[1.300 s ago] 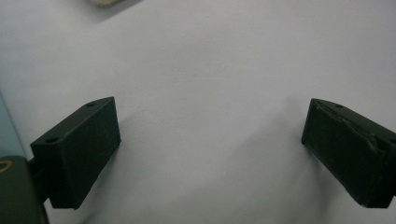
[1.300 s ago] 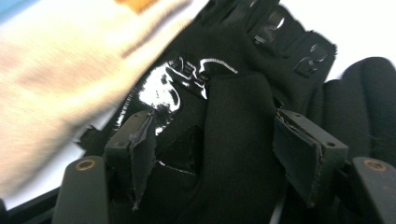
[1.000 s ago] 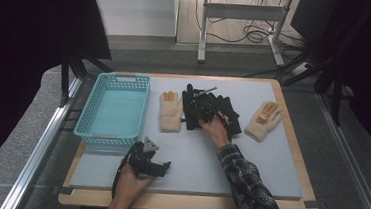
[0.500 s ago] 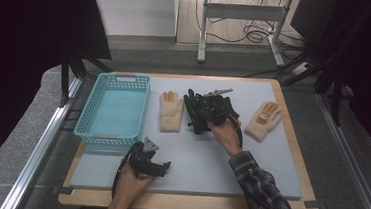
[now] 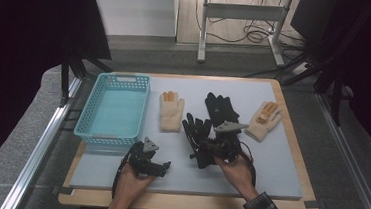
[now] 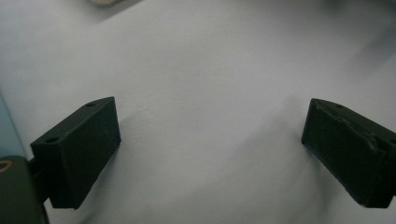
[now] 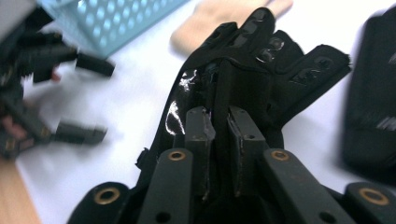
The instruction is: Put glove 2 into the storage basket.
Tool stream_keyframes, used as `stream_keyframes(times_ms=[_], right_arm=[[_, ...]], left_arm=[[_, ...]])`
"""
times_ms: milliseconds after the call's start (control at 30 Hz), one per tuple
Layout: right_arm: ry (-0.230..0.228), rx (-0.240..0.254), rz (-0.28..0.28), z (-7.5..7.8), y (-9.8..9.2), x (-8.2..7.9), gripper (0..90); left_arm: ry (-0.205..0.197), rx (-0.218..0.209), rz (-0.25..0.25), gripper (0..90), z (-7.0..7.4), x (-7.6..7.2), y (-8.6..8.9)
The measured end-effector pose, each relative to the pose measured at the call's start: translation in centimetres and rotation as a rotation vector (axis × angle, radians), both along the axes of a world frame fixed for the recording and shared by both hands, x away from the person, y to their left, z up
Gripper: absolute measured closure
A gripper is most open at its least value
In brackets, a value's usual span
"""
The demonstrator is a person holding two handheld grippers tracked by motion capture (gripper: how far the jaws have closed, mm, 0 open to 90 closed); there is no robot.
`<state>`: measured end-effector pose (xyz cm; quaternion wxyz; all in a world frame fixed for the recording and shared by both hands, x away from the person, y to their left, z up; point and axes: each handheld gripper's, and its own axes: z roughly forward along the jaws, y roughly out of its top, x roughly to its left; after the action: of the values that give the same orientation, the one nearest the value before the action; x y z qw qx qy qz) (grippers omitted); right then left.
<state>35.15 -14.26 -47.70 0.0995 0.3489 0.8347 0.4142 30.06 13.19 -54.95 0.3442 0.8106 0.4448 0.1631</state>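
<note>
My right gripper (image 5: 212,144) (image 7: 220,116) is shut on a fold of a black glove (image 5: 197,133) (image 7: 261,51), which it holds just above the grey mat (image 5: 279,167) with the glove's fingers pointing away from me. A second black glove (image 5: 221,108) (image 7: 373,116) lies flat behind it. A beige glove with orange fingertips (image 5: 171,112) (image 7: 224,14) lies beside the basket, and its mate (image 5: 264,120) lies at the right. My left gripper (image 5: 149,165) (image 6: 210,112) rests on the mat near the front edge, jaws wide apart with nothing between them.
A light blue mesh basket (image 5: 113,110) (image 7: 126,18) stands empty at the mat's left side. The mat lies on a wooden board (image 5: 191,202). Metal rails run along both sides of the table, and a desk frame with cables stands behind it.
My right gripper has drawn back toward me with the black glove, pulling it off the other black glove at the back. The left gripper has stayed put.
</note>
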Motion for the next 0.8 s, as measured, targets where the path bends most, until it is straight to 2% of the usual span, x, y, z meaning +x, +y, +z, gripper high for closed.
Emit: stream_keyframes(times_ms=[33, 133, 233, 267, 367, 467, 600, 667, 733, 800], right_arm=[[0.015, -0.001, -0.001, -0.7, 0.0, -0.3, 73.9], [0.035, -0.032, 0.006, -2.0, -0.2, -0.8, 54.3], [0.019, -0.037, -0.012, -1.9, -1.4, -0.5, 49.3], [0.012, -0.036, -0.024, -1.7, -2.2, -0.4, 50.4], [-0.001, -0.082, -0.041, -1.7, -4.0, -0.2, 66.7], [0.016, -0.127, -0.033, -2.7, -5.0, -0.4, 75.9], [0.029, -0.150, 0.017, -4.6, -5.1, -1.2, 80.0], [0.016, -0.135, 0.025, -4.8, -4.9, -1.6, 80.9], [0.028, -0.119, 0.050, -4.8, -4.5, -1.9, 80.8], [0.024, -0.118, 0.075, -4.9, -3.8, -2.4, 79.9]], left_arm=[[0.003, 0.000, -0.001, 4.8, 0.0, 0.0, 0.0], [0.003, 0.000, -0.001, 4.8, 0.0, 0.0, 0.0], [0.004, 0.001, -0.002, 4.8, 0.0, 0.0, 0.0], [0.004, 0.001, -0.002, 4.8, 0.0, 0.0, 0.0], [0.003, 0.001, -0.001, 4.7, 0.0, 0.0, 0.0], [0.002, 0.000, 0.002, 4.6, 0.0, 0.0, 0.0], [0.001, 0.010, 0.022, 4.5, 0.1, -0.3, 0.2], [0.002, 0.001, 0.028, 4.7, 0.1, -0.4, 0.5], [-0.006, 0.021, 0.033, 4.7, 0.1, -0.5, 0.7], [-0.010, 0.023, 0.035, 4.7, 0.1, -0.6, 0.9]])
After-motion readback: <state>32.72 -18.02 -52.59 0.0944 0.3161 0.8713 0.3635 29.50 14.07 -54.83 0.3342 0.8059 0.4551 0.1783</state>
